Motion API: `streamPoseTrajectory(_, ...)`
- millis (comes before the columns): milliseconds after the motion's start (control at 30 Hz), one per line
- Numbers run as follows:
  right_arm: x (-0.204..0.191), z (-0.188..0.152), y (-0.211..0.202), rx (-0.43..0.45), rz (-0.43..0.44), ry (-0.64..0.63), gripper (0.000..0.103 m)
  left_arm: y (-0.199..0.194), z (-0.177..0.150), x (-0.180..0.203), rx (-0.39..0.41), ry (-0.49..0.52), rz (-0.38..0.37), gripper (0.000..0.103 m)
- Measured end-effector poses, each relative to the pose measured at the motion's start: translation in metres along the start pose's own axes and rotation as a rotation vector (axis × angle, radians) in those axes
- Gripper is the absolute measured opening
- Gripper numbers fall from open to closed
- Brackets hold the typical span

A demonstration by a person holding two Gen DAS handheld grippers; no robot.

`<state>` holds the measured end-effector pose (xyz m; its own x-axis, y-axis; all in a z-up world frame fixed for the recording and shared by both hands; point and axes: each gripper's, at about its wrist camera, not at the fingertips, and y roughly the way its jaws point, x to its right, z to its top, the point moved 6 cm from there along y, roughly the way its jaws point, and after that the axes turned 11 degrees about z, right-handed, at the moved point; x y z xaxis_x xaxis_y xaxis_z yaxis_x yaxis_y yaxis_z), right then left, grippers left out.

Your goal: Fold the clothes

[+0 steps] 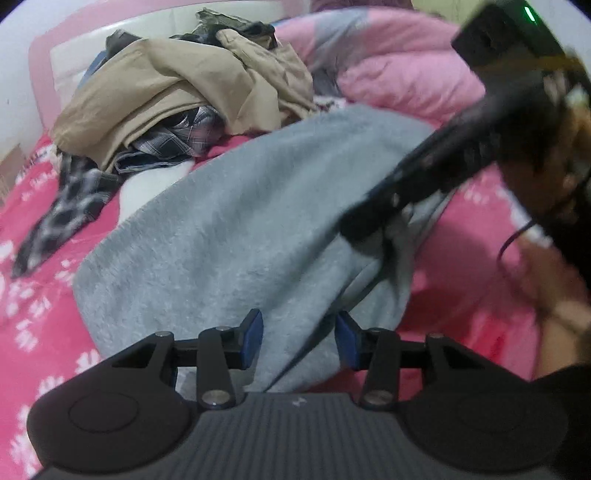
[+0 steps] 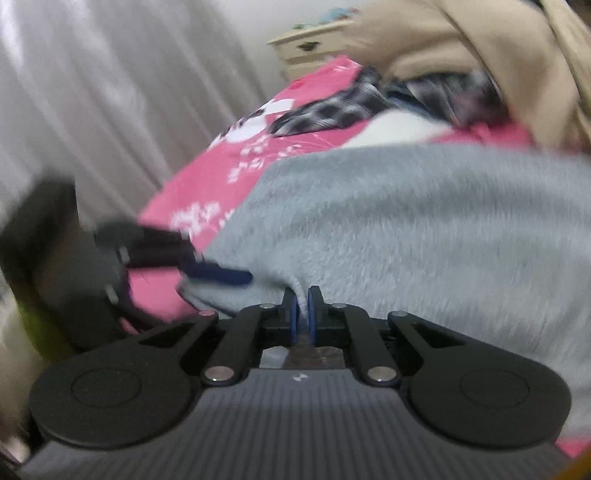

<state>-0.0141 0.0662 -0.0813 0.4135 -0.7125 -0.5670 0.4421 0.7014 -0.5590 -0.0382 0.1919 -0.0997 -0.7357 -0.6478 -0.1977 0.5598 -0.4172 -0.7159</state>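
Observation:
A grey fleece garment lies spread over a pink flowered bedsheet. In the left wrist view its near edge is bunched up between the blue pads of my left gripper, which hold it in a thick fold. My right gripper shows blurred at the garment's right edge. In the right wrist view the right gripper has its pads almost together, pinching a thin ridge of the grey fleece. The left gripper is at the left, on the same edge.
A heap of clothes lies beyond the garment: beige fabric over a plaid shirt. A pink quilt is bundled at the back right, before a white headboard. Curtains and a cream nightstand stand beside the bed.

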Motion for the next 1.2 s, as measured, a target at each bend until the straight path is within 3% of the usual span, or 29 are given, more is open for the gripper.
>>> streamPoseTrajectory(67, 0.001, -0.003, 0.001, 0.006, 0.007, 0.020, 0.005, 0.000, 0.000, -0.002, 0.006, -0.013, 0.022, 0.042)
streamPoseTrajectory(200, -0.006, -0.001, -0.001, 0.028, -0.011, -0.020, 0.008, -0.006, 0.003, -0.023, 0.045, -0.104, 0.058, 0.016)
streamPoseTrajectory(300, -0.026, 0.000, -0.006, 0.037, -0.063, -0.216, 0.012, -0.015, 0.007, -0.031, 0.092, -0.144, 0.064, 0.009)
streamPoseTrajectory(433, -0.056, -0.008, 0.000, -0.007, -0.139, -0.536, 0.037, -0.021, 0.008, -0.028, 0.121, -0.122, 0.061, 0.007)
streamPoseTrajectory(500, -0.066, -0.018, 0.012, -0.068, -0.187, -0.697, 0.044, -0.022, 0.008, -0.029, 0.123, -0.119, 0.060, 0.006)
streamPoseTrajectory(567, -0.065, -0.028, 0.029, -0.144, -0.272, -0.806, 0.039, -0.023, 0.007, -0.030, 0.124, -0.121, 0.062, 0.006)
streamPoseTrajectory(600, -0.062, -0.031, 0.035, -0.177, -0.322, -0.837, 0.017, -0.023, 0.006, -0.031, 0.121, -0.128, 0.064, 0.006)
streamPoseTrajectory(633, -0.056, -0.031, 0.039, -0.191, -0.376, -0.840, 0.009, -0.022, 0.005, -0.033, 0.112, -0.139, 0.064, 0.006)
streamPoseTrajectory(667, -0.050, -0.027, 0.038, -0.176, -0.407, -0.795, 0.009, -0.020, 0.004, -0.035, 0.104, -0.148, 0.068, 0.006)
streamPoseTrajectory(733, -0.041, -0.020, 0.033, -0.152, -0.399, -0.668, 0.009, -0.017, 0.003, -0.038, 0.090, -0.156, 0.068, 0.006)
streamPoseTrajectory(800, -0.041, -0.019, 0.028, -0.131, -0.385, -0.641, 0.010, -0.014, 0.002, -0.039, 0.076, -0.160, 0.066, 0.006)
streamPoseTrajectory(933, -0.064, -0.025, 0.003, 0.000, -0.348, -0.742, 0.024, -0.010, -0.001, -0.044, 0.053, -0.176, 0.070, 0.007)
streamPoseTrajectory(1000, -0.080, -0.034, -0.011, 0.057, -0.288, -0.847, 0.024, -0.009, -0.002, -0.046, 0.049, -0.186, 0.071, 0.008)
streamPoseTrajectory(1033, -0.087, -0.041, -0.013, 0.054, -0.255, -0.907, 0.025, -0.009, -0.002, -0.047, 0.049, -0.191, 0.070, 0.008)
streamPoseTrajectory(1133, -0.098, -0.074, 0.008, -0.075, -0.198, -1.112, 0.028, -0.009, -0.001, -0.047, 0.047, -0.193, 0.073, 0.008)
streamPoseTrajectory(1200, -0.095, -0.086, 0.027, -0.134, -0.212, -1.196, 0.029, -0.010, -0.001, -0.046, 0.049, -0.193, 0.074, 0.008)
